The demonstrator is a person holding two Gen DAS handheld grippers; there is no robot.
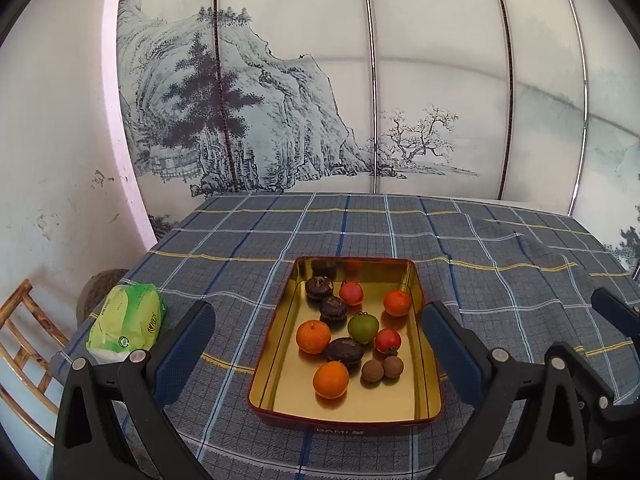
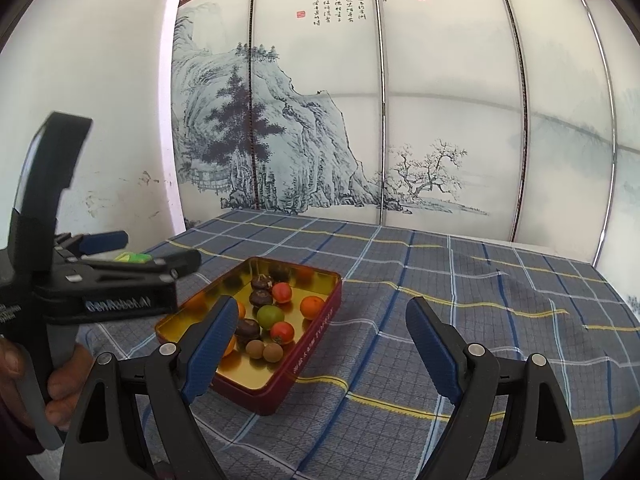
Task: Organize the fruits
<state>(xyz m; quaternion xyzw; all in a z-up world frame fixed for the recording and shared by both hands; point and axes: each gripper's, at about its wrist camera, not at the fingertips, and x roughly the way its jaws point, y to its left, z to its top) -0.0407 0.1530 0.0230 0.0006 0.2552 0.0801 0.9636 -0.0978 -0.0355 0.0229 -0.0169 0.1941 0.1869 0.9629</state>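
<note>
While the fruits (image 1: 344, 328) all lie gathered in the gold tin (image 1: 276, 360) mid-table, left gripper (image 1: 318, 344) and right gripper (image 2: 320, 344) hover near it, jaws apart and empty, seemingly ready to pick.

Beyond my table, draped in a blue-grey plaid cloth (image 1: 360, 232), I see a folding screen (image 1: 300, 100) painted with ink mountains, pines and calligraphy, its panels glowing with soft daylight. To its left stands a scuffed white wall (image 1: 52, 140). A wooden chair (image 1: 24, 340) sits at the table's left corner.
</note>
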